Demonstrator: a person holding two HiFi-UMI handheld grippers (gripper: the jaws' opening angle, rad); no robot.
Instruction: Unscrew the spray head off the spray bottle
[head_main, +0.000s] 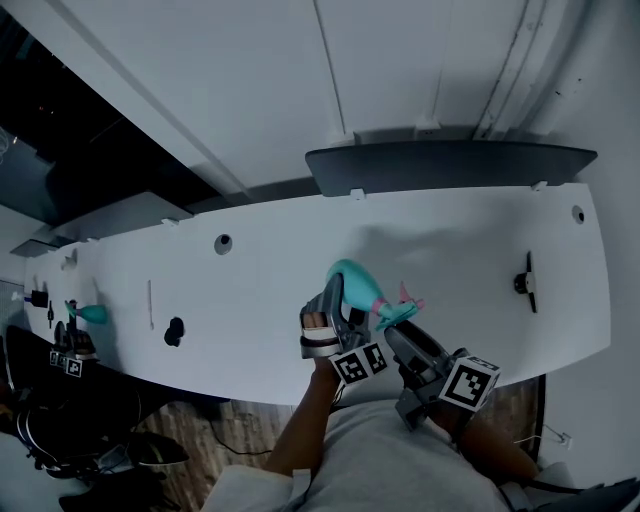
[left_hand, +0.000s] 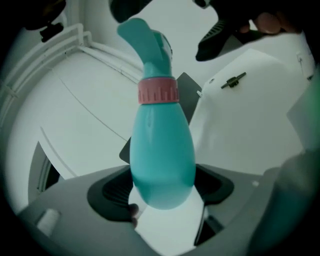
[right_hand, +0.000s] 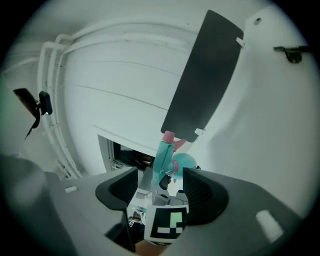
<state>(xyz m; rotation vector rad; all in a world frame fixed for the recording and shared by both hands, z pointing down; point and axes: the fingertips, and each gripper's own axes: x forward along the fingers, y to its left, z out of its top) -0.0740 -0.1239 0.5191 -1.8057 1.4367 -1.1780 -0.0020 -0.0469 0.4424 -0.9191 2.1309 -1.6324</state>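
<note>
Teal spray bottle (head_main: 352, 280), at the white table's (head_main: 470, 240) 6 o'clock edge, sits clamped by its base in the left tool (head_main: 333, 298). The right tool (right_hand: 160, 182) gapes wide around the spray head (right_hand: 163, 157), pads clear of it, at the bottle's 4 o'clock.

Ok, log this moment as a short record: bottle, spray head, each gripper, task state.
bottle: teal spray bottle, held up over the white table
spray head: teal spray head, its pink collar seated on the bottle's neck
left gripper: left gripper clamped on the bottle's body
right gripper: right gripper with jaws apart, spray head between them, pads not on it
task state: spray head not yet off
</note>
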